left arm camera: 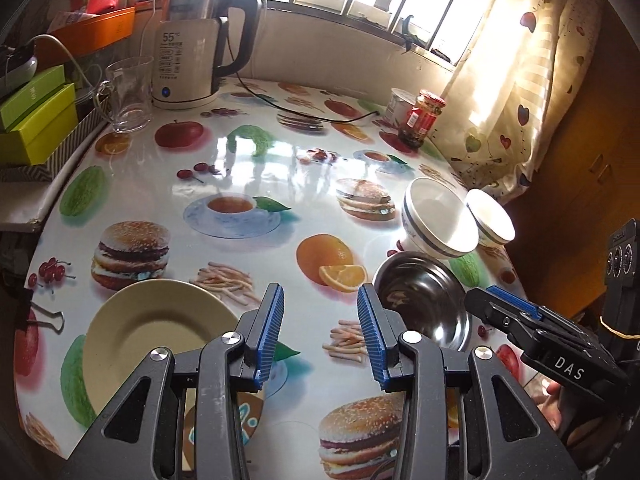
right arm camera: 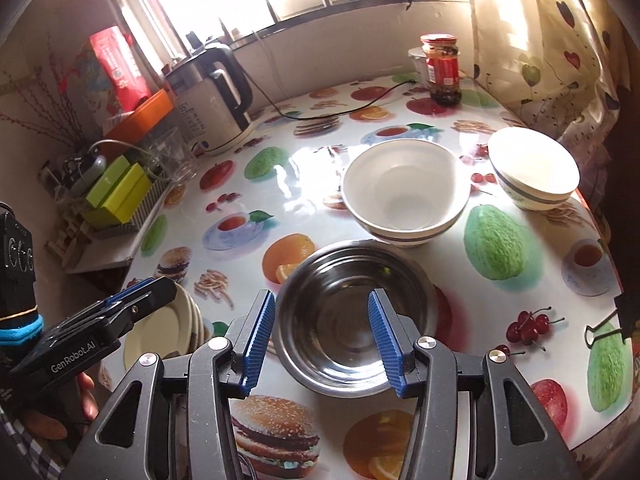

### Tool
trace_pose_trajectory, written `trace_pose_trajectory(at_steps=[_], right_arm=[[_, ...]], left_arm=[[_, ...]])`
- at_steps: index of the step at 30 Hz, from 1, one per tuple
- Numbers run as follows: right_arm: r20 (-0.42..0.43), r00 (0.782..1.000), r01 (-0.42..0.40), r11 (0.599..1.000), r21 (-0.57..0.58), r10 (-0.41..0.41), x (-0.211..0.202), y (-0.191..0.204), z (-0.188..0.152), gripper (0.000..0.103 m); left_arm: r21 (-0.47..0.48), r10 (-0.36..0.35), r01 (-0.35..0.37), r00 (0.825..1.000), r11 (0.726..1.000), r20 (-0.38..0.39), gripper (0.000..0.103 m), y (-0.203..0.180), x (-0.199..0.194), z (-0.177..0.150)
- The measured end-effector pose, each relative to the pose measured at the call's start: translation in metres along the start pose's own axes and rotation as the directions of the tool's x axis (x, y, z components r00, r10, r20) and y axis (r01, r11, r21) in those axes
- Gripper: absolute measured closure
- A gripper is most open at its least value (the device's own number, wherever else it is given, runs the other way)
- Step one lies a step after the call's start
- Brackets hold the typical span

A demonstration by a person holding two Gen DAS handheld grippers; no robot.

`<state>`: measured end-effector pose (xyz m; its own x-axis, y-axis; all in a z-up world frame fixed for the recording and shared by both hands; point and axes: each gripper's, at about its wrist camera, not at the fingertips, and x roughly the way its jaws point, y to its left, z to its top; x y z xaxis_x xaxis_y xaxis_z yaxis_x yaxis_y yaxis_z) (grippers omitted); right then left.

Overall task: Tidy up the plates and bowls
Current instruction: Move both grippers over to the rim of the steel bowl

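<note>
A cream plate (left arm camera: 148, 328) lies on the fruit-print table at my near left; in the right wrist view it is the top of a small stack of plates (right arm camera: 168, 328). A steel bowl (left arm camera: 424, 300) (right arm camera: 352, 320) sits at the near right. Behind it stand two white bowls with blue bands, one near (left arm camera: 440, 220) (right arm camera: 404, 192) and one farther right (left arm camera: 490, 218) (right arm camera: 532, 168). My left gripper (left arm camera: 320, 332) is open and empty, above the table between plate and steel bowl. My right gripper (right arm camera: 320, 336) is open and empty, hovering over the steel bowl's near side.
An electric kettle (left arm camera: 200, 48) with its cord, a glass mug (left arm camera: 128, 96), and green boxes (left arm camera: 36, 116) stand at the back left. A red-labelled jar (left arm camera: 420, 120) and a white cup (left arm camera: 400, 106) stand at the back right by the curtain. A binder clip (right arm camera: 608, 324) holds the tablecloth edge.
</note>
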<state>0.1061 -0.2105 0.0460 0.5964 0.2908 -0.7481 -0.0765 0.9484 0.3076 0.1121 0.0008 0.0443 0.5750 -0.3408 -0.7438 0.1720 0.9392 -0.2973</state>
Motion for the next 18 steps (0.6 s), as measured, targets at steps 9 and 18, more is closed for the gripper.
trace_pose_trajectory(at_steps=[9,18], right_arm=[[0.004,0.999,0.054,0.994,0.096,-0.054,-0.009,-0.044,-0.008,0.054],[-0.025,0.998,0.06,0.989,0.135,-0.057,0.003,-0.066,-0.014,0.054]], left_arm=[[0.043,-0.068,0.07,0.997,0.997,-0.046,0.063,-0.024,0.026,0.007],[0.067,-0.102,0.111,0.987,0.992,-0.124,0.063,-0.038,0.06,0.009]])
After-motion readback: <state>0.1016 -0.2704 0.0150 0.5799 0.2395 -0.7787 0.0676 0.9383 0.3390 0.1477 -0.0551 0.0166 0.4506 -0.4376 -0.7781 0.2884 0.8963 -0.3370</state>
